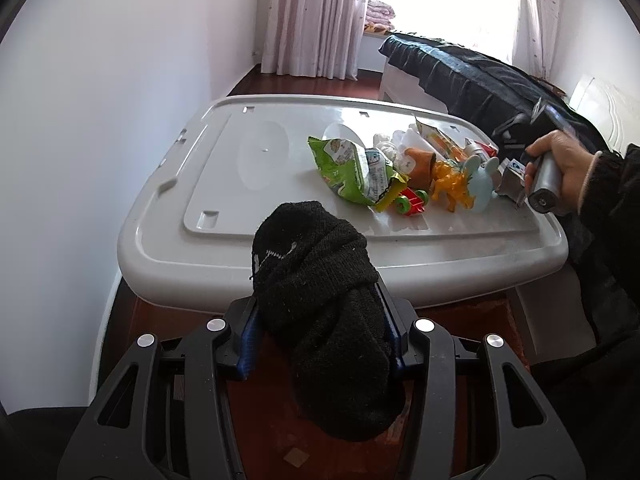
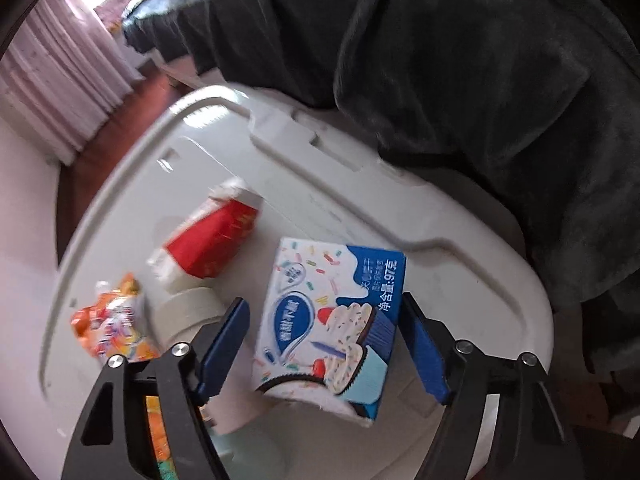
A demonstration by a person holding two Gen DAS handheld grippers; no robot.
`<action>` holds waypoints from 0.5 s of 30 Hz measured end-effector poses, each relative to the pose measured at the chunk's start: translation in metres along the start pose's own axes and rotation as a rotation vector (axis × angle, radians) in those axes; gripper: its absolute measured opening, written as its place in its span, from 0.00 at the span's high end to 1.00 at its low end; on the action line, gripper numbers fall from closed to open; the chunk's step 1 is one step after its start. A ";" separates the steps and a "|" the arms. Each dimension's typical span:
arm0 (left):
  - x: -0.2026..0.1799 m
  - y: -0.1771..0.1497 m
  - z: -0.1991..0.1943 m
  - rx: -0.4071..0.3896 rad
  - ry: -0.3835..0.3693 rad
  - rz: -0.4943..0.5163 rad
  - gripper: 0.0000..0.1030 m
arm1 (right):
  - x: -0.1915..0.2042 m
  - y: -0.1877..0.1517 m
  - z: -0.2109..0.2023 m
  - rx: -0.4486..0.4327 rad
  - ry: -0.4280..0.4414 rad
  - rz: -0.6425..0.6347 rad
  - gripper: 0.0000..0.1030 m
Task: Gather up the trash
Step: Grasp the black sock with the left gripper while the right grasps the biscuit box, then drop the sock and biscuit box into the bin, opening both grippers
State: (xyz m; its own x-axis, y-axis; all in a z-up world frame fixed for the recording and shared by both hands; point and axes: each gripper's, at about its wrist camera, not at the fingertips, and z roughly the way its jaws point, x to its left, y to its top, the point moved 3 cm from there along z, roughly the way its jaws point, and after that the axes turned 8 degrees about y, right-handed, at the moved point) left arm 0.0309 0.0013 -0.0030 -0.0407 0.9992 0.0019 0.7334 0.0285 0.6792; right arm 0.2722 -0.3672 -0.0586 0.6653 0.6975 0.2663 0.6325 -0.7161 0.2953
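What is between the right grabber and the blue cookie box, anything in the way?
Nothing visible is. The right gripper is open, and the blue cookie box already sits between its fingers on the white lid. The paper roll and red packet lie off to the side.

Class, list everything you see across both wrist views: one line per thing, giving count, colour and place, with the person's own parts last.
Plastic storage-box lid: one, pale grey, serving as the work surface.
Crumpled snack bag: one, green, mid-lid.
Toy car: one, red with green wheels, beside the bag.
Toy dinosaur: one, yellow-orange, right of the car.
Biscuit box: one, blue and white, between the right gripper's open fingers.
Tissue pack: one, red and white, behind the box.
Tape roll: one, cream, near the left finger.
Blanket: one, dark grey, over the bed.
Knitted sock: one, black, clamped in the left gripper.
Left gripper: black, blue pads.
Right gripper: same colours.
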 end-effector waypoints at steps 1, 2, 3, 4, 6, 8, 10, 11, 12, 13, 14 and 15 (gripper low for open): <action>0.000 0.000 0.000 -0.002 0.002 -0.001 0.55 | -0.002 0.000 0.005 0.010 -0.014 0.009 0.38; 0.000 0.000 -0.001 -0.007 0.006 0.002 0.55 | -0.003 0.000 0.006 -0.005 -0.032 0.005 0.48; 0.000 0.000 -0.001 -0.012 0.010 0.006 0.55 | -0.004 0.001 0.006 -0.022 -0.049 -0.013 0.49; -0.001 0.000 -0.002 -0.017 0.011 0.009 0.55 | -0.006 -0.001 0.005 -0.025 -0.040 -0.023 0.49; -0.002 0.000 -0.003 -0.022 0.005 0.011 0.55 | -0.014 -0.005 -0.001 -0.040 -0.012 -0.023 0.50; -0.004 -0.001 -0.005 -0.029 -0.003 0.012 0.55 | -0.022 -0.007 -0.011 -0.064 0.018 -0.049 0.50; -0.006 -0.003 -0.006 -0.035 -0.003 0.020 0.55 | -0.026 -0.013 -0.032 -0.107 0.113 -0.115 0.50; -0.007 -0.004 -0.006 -0.037 -0.004 0.023 0.55 | -0.028 -0.018 -0.042 -0.122 0.155 -0.151 0.50; -0.008 -0.006 -0.007 -0.035 -0.009 0.024 0.55 | -0.030 -0.026 -0.057 -0.137 0.215 -0.198 0.50; -0.009 -0.007 -0.007 -0.031 -0.013 0.023 0.55 | -0.031 -0.035 -0.073 -0.159 0.256 -0.255 0.50; -0.010 -0.008 -0.007 -0.026 -0.016 0.021 0.55 | -0.031 -0.044 -0.087 -0.189 0.275 -0.314 0.50; -0.010 -0.010 -0.006 -0.019 -0.015 0.021 0.55 | -0.030 -0.057 -0.111 -0.246 0.297 -0.402 0.50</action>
State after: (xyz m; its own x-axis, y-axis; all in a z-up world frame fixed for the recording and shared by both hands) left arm 0.0197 -0.0093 -0.0053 -0.0150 0.9999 0.0051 0.7207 0.0073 0.6932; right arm 0.1722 -0.3439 0.0187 0.2278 0.9178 0.3251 0.6788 -0.3890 0.6228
